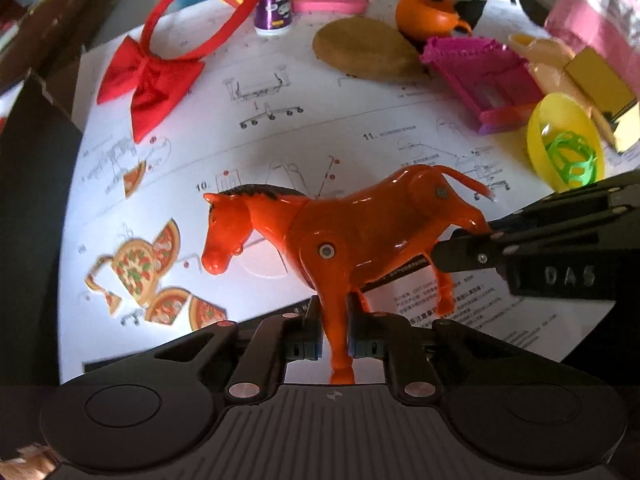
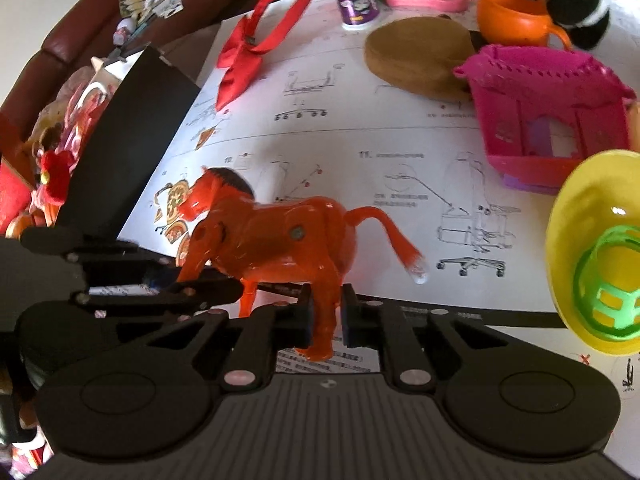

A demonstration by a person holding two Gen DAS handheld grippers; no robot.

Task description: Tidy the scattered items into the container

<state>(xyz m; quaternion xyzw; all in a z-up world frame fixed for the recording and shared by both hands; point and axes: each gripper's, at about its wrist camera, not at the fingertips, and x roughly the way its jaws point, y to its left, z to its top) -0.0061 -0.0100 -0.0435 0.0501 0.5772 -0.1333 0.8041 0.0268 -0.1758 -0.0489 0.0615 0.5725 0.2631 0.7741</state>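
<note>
horse [image 1: 340,240] legs clamped by both tongs [image 1: 334,332].

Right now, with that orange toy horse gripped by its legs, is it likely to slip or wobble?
The orange toy horse looks like glossy hard plastic, so it will probably stay stiff but may be slippery. The left gripper and right gripper each pinch one thin leg, so it could pivot. Screws at its joints suggest the legs may swing.
</note>
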